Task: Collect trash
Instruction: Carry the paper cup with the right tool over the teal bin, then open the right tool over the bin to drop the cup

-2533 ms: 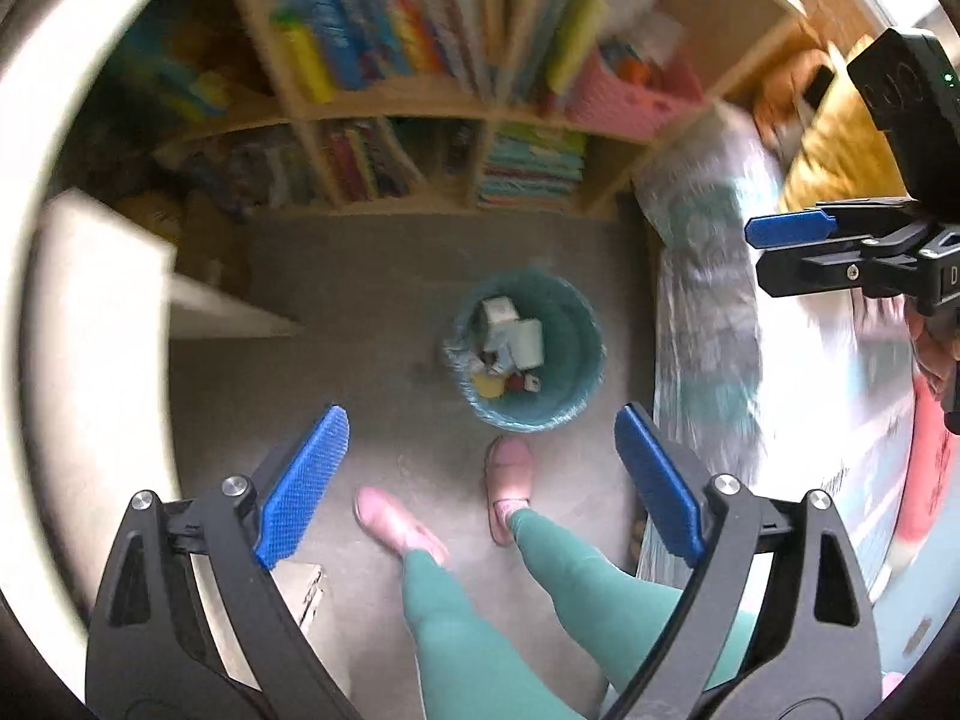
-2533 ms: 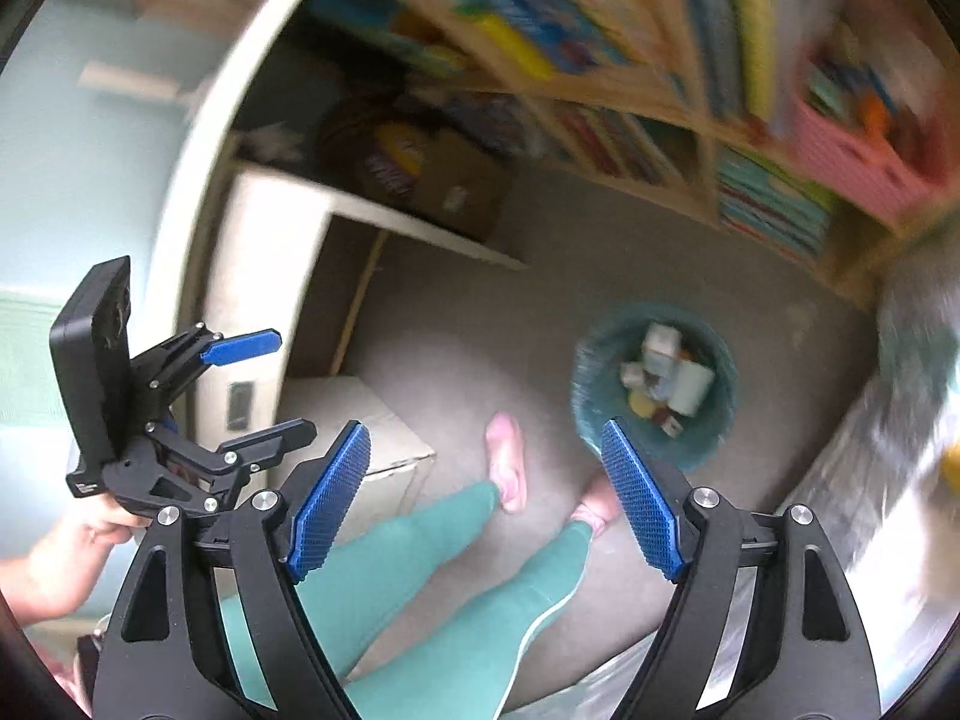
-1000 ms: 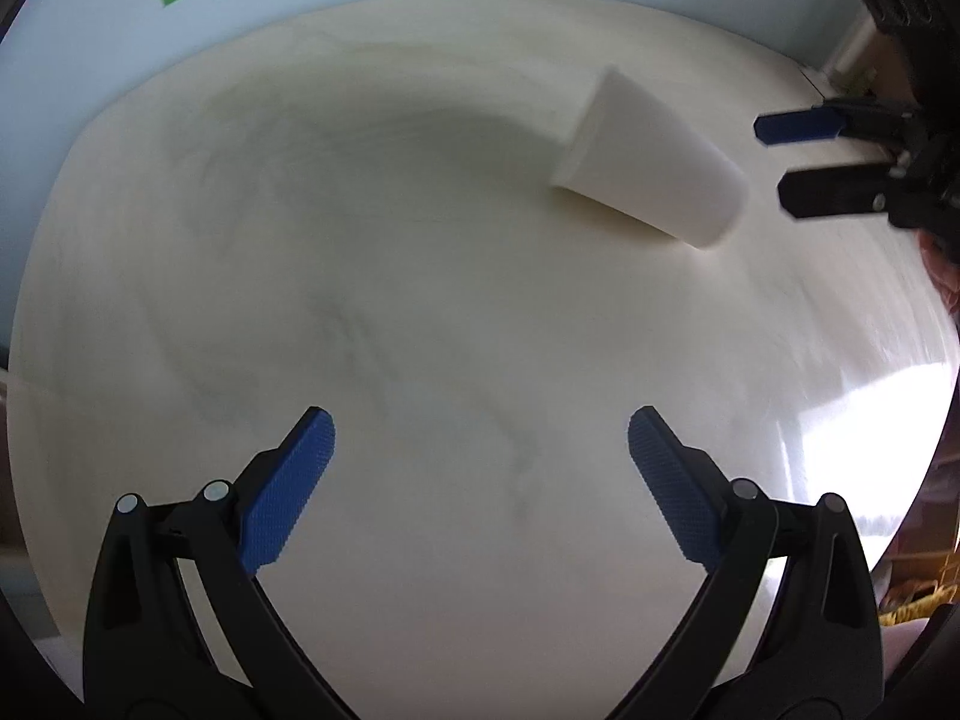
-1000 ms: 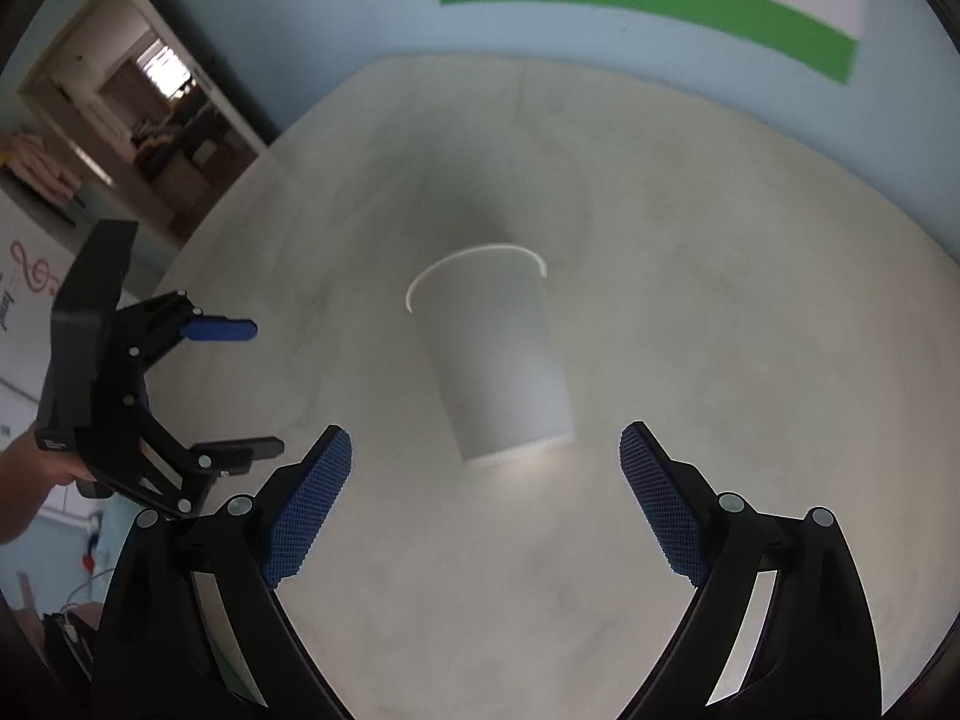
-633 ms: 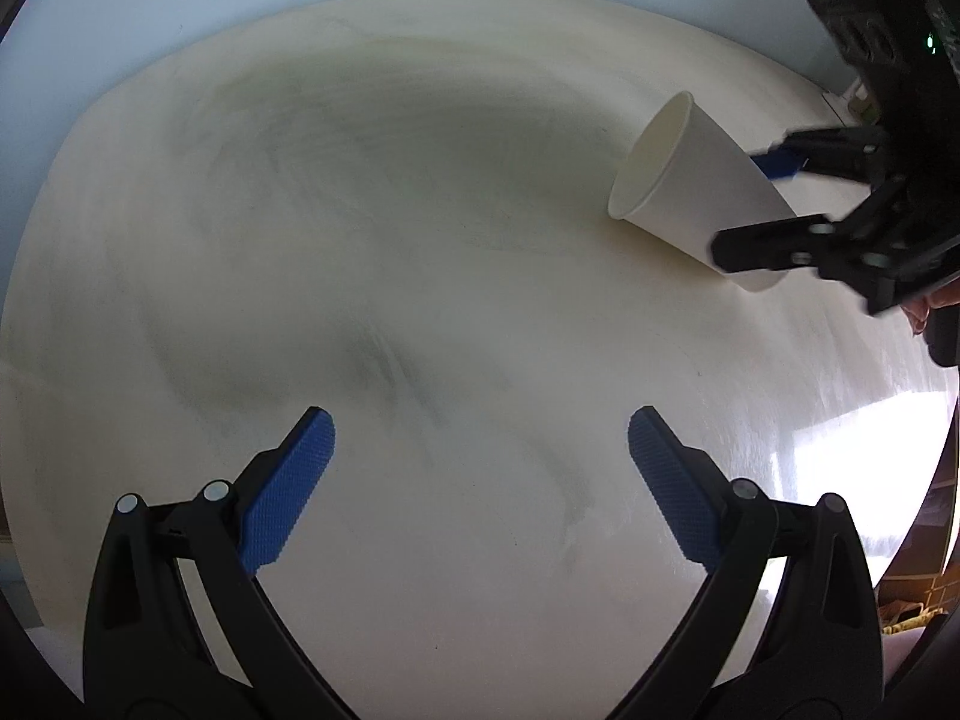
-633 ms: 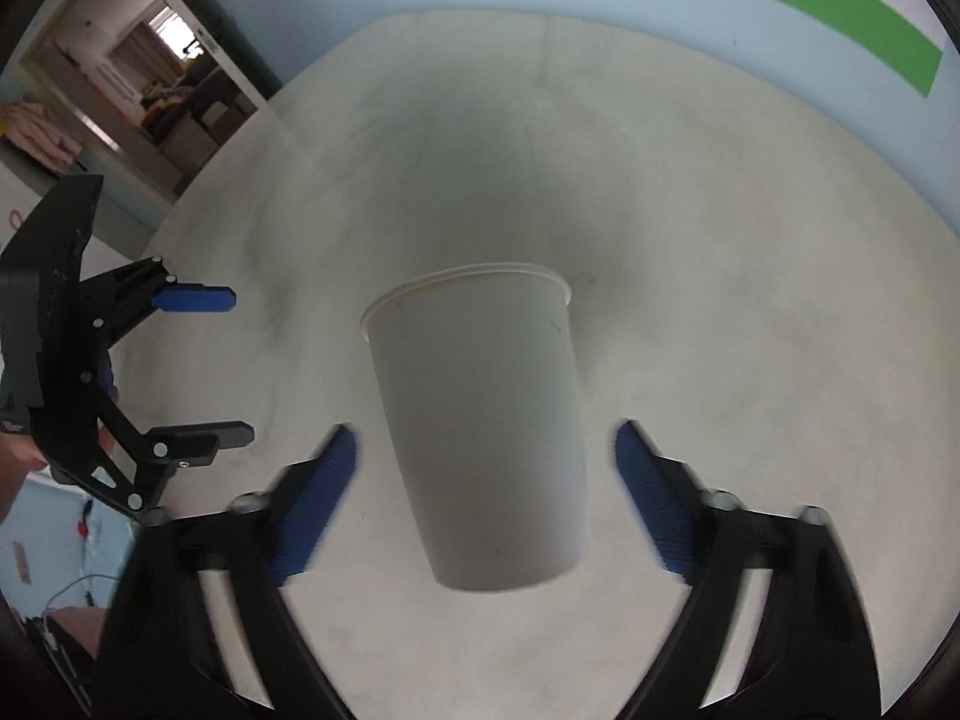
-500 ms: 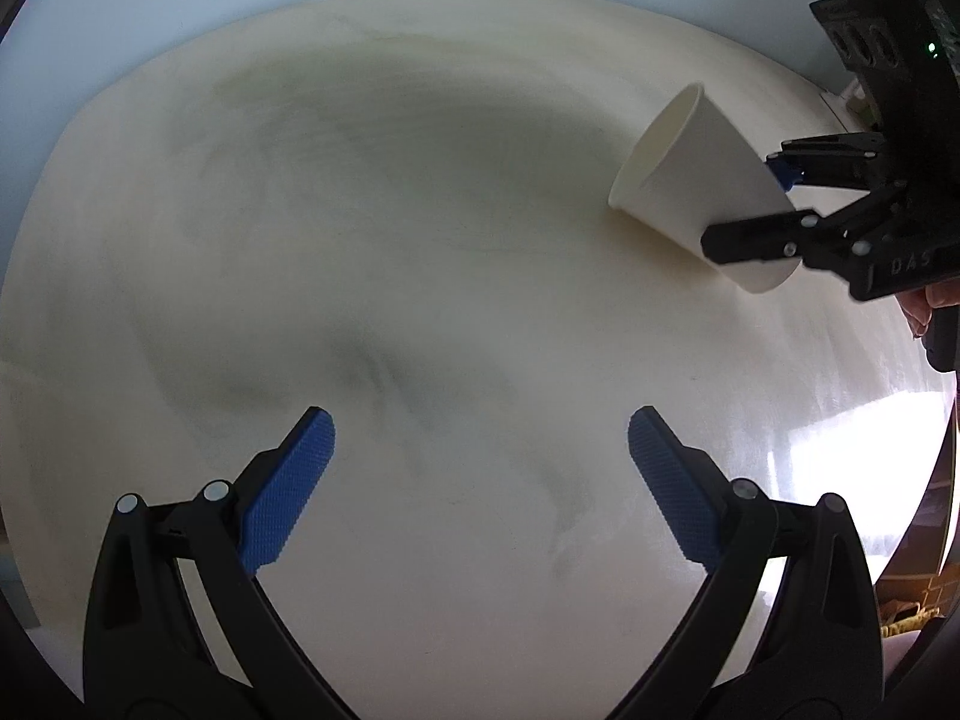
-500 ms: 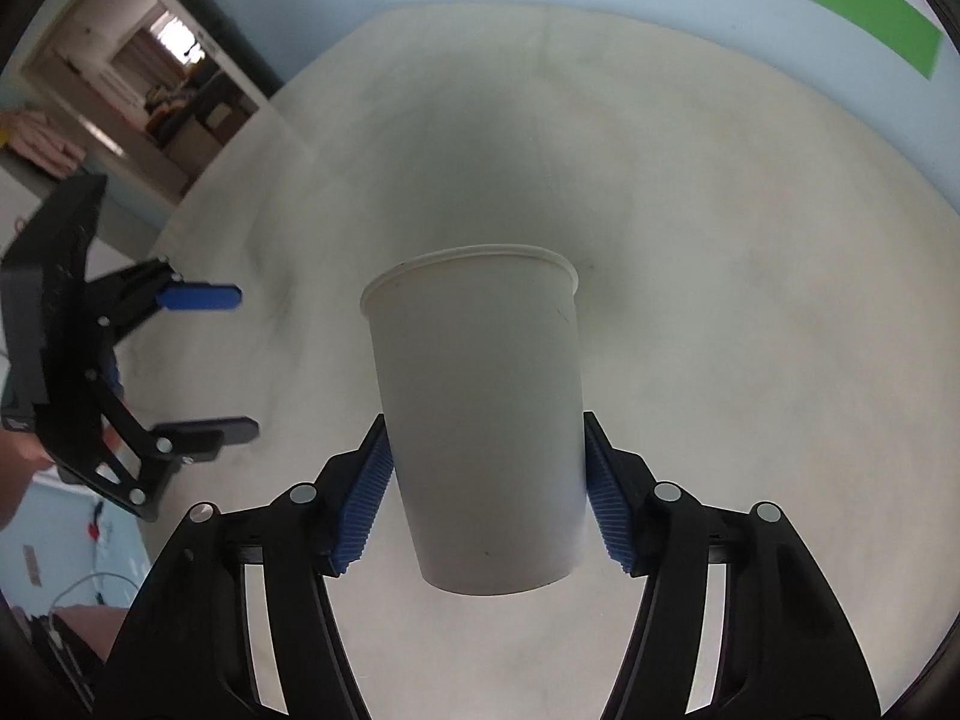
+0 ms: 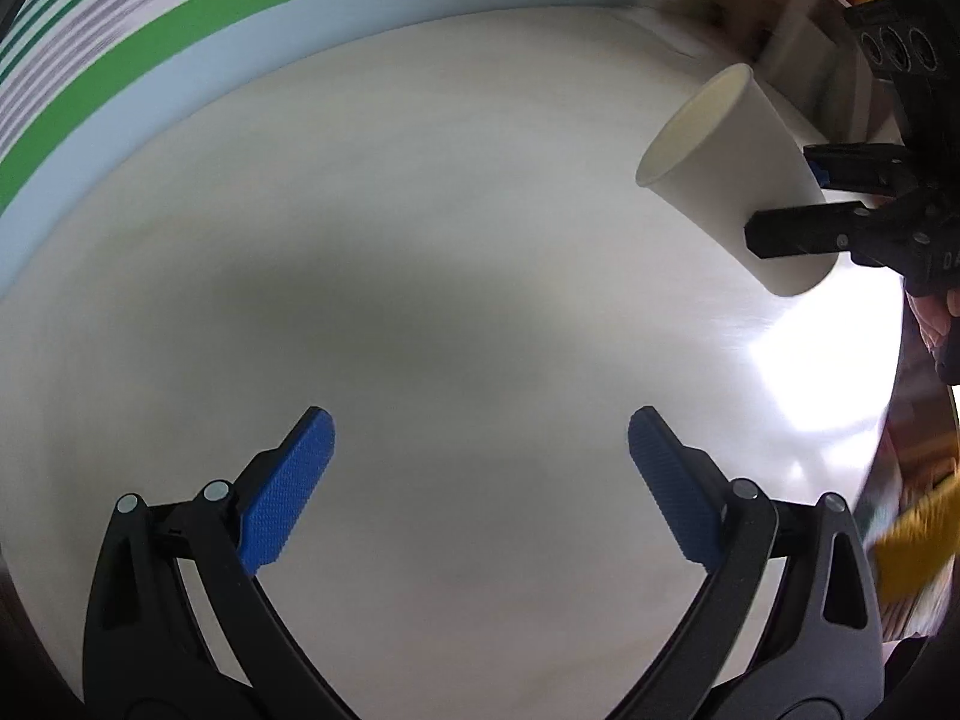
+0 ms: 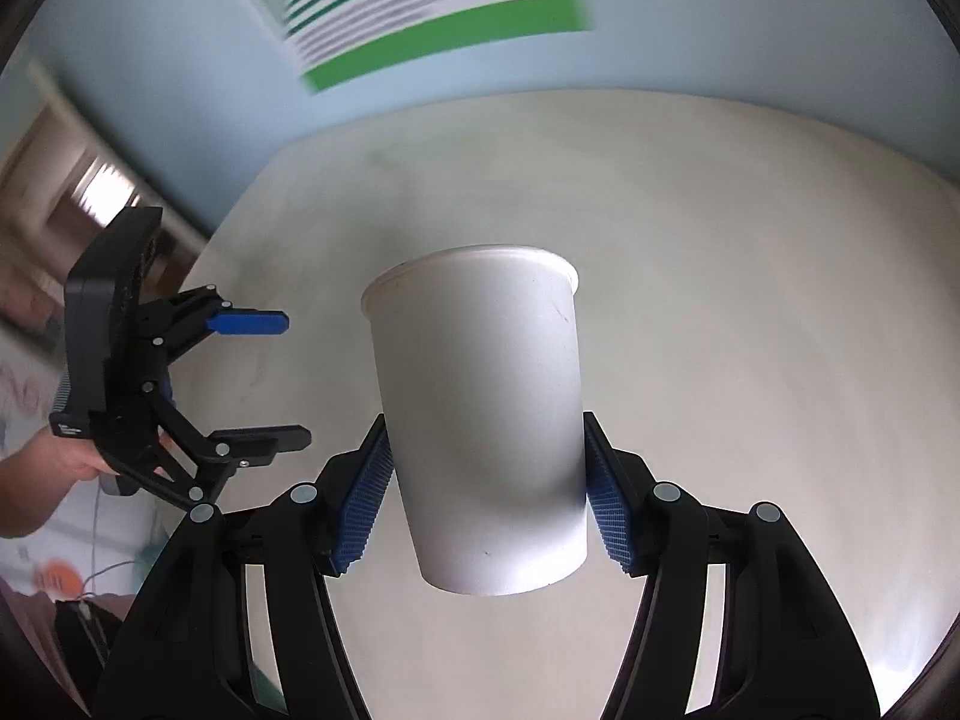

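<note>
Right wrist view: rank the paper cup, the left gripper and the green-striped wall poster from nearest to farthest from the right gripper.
1. Paper cup: clamped between the right gripper's blue pads, dead centre.
2. Left gripper: off to the left, open and empty above the table.
3. Green-striped wall poster: on the blue wall beyond the table's far edge, top of view.

Cup (image 10: 480, 414) between right tool (image 10: 483, 492) fingers above table (image 10: 750, 276), left tool (image 9: 480, 480) beside it

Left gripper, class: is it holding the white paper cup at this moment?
No: the left gripper is open with nothing between its blue pads, while the right gripper is the one clamping the white paper cup.
</note>
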A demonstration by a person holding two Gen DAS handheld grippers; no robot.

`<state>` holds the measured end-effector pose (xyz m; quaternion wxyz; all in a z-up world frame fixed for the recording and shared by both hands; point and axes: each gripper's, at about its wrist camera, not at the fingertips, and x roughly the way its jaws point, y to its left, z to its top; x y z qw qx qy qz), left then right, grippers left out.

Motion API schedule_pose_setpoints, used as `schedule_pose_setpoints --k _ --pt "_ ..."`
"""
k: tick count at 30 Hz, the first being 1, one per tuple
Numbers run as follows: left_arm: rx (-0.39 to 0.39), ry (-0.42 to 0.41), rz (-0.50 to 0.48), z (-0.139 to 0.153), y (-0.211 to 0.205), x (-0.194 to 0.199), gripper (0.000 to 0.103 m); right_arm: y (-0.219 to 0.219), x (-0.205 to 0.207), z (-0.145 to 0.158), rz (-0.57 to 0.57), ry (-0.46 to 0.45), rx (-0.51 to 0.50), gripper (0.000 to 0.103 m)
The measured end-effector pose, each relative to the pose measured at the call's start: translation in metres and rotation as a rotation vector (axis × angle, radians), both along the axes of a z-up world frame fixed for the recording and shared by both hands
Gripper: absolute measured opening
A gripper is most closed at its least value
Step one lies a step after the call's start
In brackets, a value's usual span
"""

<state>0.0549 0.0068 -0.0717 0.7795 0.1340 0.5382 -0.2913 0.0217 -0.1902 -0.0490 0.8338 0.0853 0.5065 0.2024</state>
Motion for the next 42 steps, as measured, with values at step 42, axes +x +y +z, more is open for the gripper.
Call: schedule_pose_setpoints --k 42 --pt "0.150 0.205 -1.118 -0.108 -0.381 -0.441 0.096 -0.220 -0.580 -0.178 -1.185 0.320 0.210 0.065"
